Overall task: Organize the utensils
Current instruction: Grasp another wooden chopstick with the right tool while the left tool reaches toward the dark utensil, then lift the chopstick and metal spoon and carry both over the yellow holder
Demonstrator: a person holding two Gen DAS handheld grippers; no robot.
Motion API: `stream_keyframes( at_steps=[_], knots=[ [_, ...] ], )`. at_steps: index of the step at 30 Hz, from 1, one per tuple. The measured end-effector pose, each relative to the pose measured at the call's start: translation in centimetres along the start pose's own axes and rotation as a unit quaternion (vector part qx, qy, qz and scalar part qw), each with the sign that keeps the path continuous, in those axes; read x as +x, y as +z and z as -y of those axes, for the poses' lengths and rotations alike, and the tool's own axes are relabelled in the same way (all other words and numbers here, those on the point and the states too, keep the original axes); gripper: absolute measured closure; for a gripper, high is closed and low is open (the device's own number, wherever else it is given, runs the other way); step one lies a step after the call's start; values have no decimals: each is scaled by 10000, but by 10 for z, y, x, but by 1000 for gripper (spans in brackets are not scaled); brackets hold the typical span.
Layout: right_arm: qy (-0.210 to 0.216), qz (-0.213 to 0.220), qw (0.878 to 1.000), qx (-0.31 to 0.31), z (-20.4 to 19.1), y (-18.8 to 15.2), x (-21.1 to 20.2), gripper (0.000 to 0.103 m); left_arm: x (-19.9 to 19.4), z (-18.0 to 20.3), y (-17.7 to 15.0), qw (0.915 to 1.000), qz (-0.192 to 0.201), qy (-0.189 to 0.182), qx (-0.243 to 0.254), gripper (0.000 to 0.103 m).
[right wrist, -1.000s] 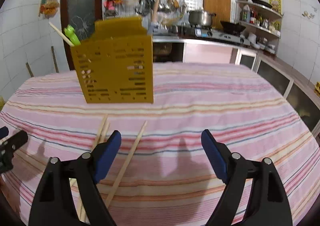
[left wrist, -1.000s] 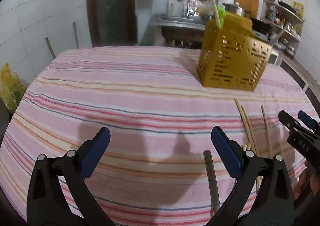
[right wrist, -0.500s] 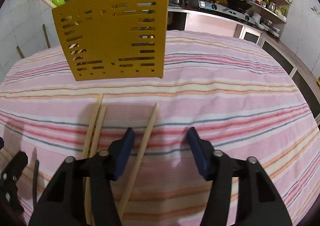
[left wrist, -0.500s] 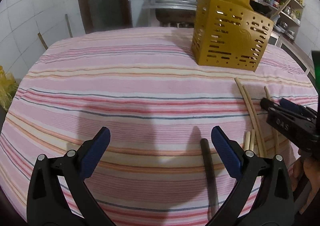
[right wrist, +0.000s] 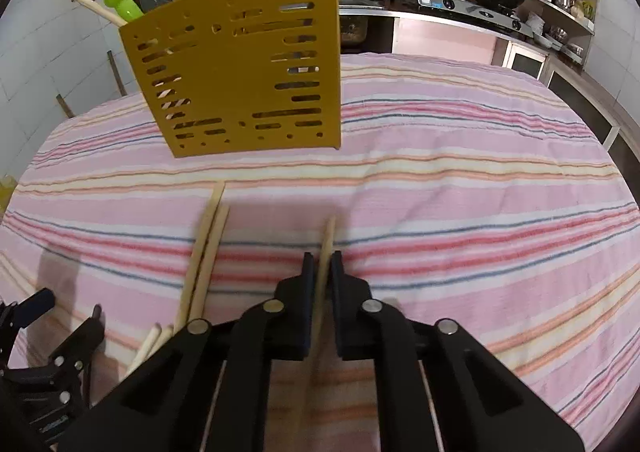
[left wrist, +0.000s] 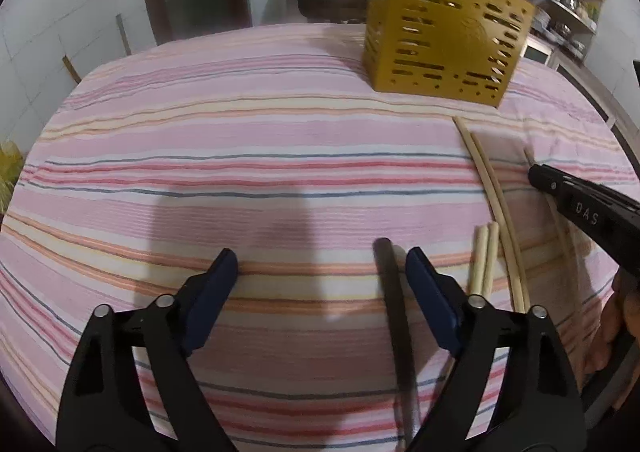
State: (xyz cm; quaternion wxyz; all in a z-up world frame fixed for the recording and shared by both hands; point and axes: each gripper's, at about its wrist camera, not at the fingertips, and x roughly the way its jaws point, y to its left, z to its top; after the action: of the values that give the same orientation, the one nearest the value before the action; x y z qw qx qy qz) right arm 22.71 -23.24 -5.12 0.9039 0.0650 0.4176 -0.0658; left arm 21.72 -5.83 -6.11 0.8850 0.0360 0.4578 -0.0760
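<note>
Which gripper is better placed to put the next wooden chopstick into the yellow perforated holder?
Right gripper: it already pinches a single wooden chopstick, facing the yellow perforated holder. Left gripper holds nothing.

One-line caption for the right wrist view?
Right gripper shut on a single chopstick lying before the yellow utensil holder.

You see even, soft indoor light from above; gripper shadows fall on the cloth (left wrist: 280, 132). Fisheye bends both views, with black corners. The holder (left wrist: 444, 40) smears with motion blur; no glare.
</note>
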Motion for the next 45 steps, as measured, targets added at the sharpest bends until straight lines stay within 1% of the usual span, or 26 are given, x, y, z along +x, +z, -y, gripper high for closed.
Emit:
stream_keyframes(
  at_steps=[4,7,9,11,12,14,15,17,18,19,20,22,24,30,33,36,38,39,42,45],
  knots=[
    [85,-13,10000,13,4,-9,-5,96,0,10,-4,9998,-28,13,179,29],
    [171,-11,9998,80,8,-11,-5,96,-1,13,-4,9998,-47,12,176,35],
    [198,-27,9997,105,8,-10,-3,96,0,16,-2,9998,-54,-1,206,43],
    [199,-56,9997,91,7,-9,-1,95,1,21,0,9995,-72,-63,298,56],
    [200,-59,9997,99,8,-8,0,95,1,23,1,9994,-87,-84,336,58],
    [195,-73,9997,104,8,-7,0,95,1,27,2,9990,-94,-105,420,66],
    [185,-81,9997,101,8,-6,1,95,1,28,3,9989,-106,-125,438,68],
    [181,-86,9997,105,11,-2,2,96,1,27,4,9988,-134,-176,438,80],
    [185,-86,9997,116,11,-2,3,96,1,27,5,9988,-142,-194,427,84],
    [195,-81,9997,129,12,-1,3,96,2,26,6,9988,-149,-212,409,90],
    [205,-66,9997,136,13,-1,2,96,2,25,7,9989,-135,-228,387,93],
    [228,-33,9996,179,14,-1,1,96,2,22,6,9991,-79,-286,309,94],
    [221,35,9995,206,16,-1,-2,96,0,22,4,9991,-4,-268,331,95],
    [305,410,9978,417,27,0,-22,97,-7,17,3,9993,154,-271,216,95],
    [389,723,9952,529,32,1,-36,97,-23,7,5,9984,544,-174,48,95],
    [404,1096,9917,533,32,3,-52,97,-40,0,9,9957,905,-174,-113,95],
    [351,1384,9886,482,30,4,-64,97,-55,-3,10,9916,1272,-150,-197,95],
    [329,1557,9862,453,29,4,-72,97,-60,-3,11,9900,1388,-127,-199,95],
    [229,1999,9789,364,27,5,-89,97,-80,-2,12,9819,1886,-17,-193,95],
    [132,2350,9715,293,25,2,-102,97,-92,-2,14,9763,2153,-19,-229,95]
  ],
)
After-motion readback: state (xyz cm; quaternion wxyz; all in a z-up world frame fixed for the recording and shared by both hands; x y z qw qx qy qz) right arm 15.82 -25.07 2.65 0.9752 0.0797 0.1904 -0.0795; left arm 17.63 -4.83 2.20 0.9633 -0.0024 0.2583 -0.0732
